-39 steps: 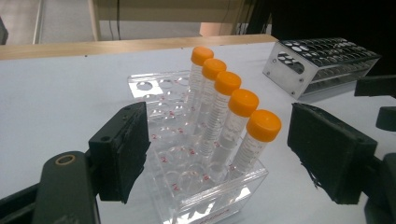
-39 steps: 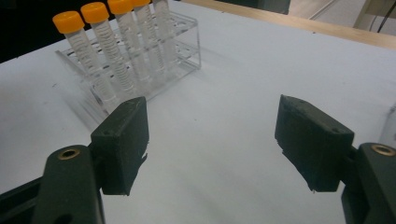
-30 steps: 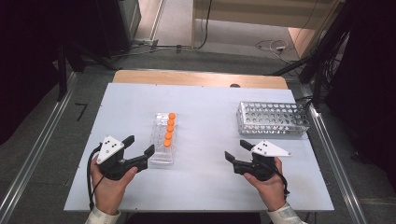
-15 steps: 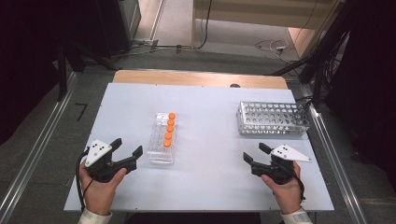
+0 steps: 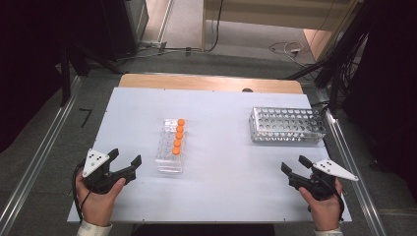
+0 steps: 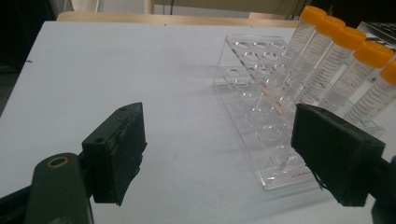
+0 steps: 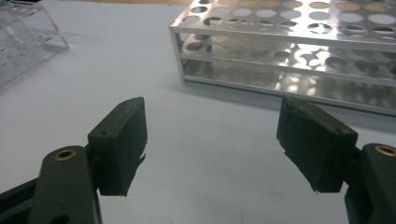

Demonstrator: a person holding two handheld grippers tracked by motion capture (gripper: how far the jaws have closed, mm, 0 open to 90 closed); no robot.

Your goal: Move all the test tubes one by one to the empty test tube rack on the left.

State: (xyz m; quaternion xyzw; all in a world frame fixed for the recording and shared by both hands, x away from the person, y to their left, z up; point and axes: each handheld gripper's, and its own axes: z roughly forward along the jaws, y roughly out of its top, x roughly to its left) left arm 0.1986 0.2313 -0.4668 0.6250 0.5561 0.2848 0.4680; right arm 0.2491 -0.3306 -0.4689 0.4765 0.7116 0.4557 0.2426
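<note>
Clear acrylic tube rack (image 5: pixel 171 151), standing near the middle of the white table (image 5: pixel 221 191), carries five orange-capped tubes (image 5: pixel 177 136) upright in a single row along its right side; other wells empty. Left tool (image 5: pixel 129 163) sits just left of the rack's near end, jaws spread wide, nothing between them. Right tool (image 5: pixel 293 166) lies near the table's right front corner, jaws likewise apart and empty. Perforated metal rack (image 5: pixel 287 125) stands empty at the right, beyond the right tool.
</note>
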